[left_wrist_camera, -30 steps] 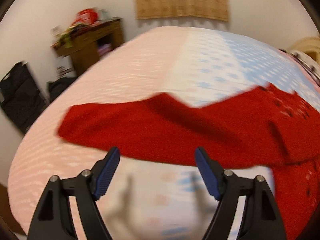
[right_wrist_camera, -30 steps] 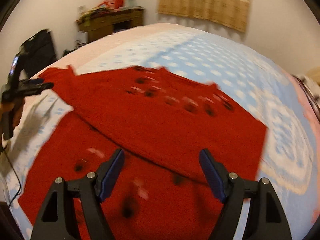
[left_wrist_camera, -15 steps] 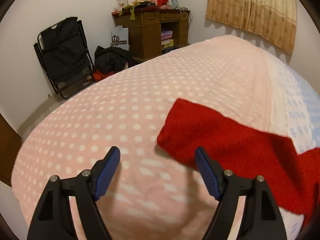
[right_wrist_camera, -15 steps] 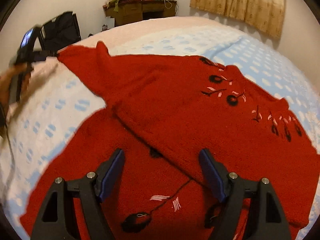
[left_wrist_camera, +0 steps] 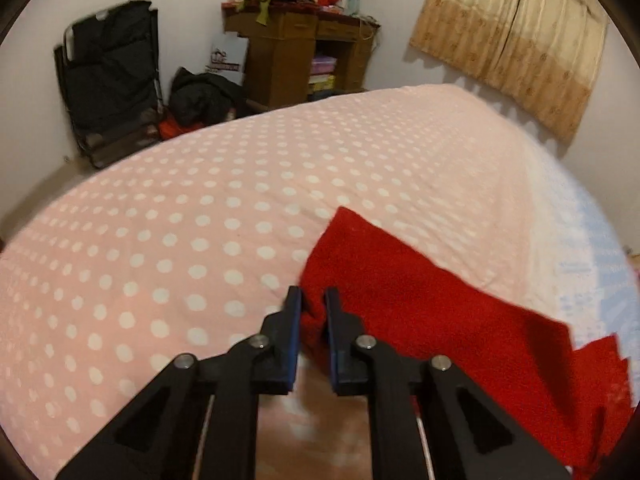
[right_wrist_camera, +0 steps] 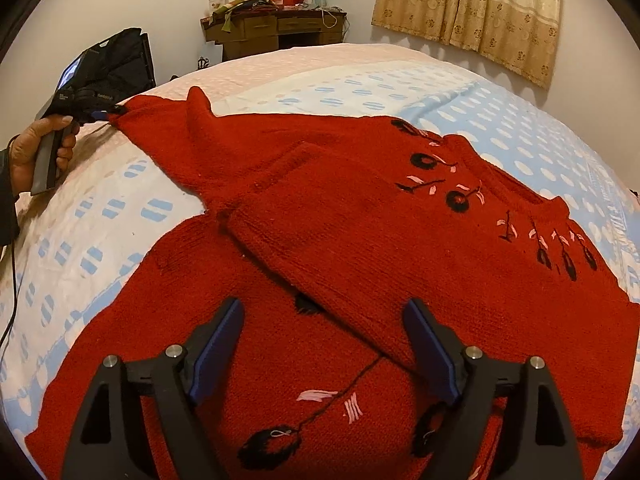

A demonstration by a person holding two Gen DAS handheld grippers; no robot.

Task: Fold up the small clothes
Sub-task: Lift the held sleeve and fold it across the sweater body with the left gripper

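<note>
Red sweater [right_wrist_camera: 360, 240] lies spread on the bed [right_wrist_camera: 360, 76], front up, black and pink flower stitching across chest and hem; one sleeve folded across the body, the other stretched toward the bed's pink dotted side. Left gripper [left_wrist_camera: 313, 312] has just closed, pinching the cuff of that stretched sleeve [left_wrist_camera: 400, 304]; a hand [right_wrist_camera: 36, 152] holds its handle. Right gripper [right_wrist_camera: 322, 344] hovers over the hem, jaws wide and just opening further, pads clear of the knit. Wooden dresser [left_wrist_camera: 296, 60] stands beyond the bed's far edge.
</note>
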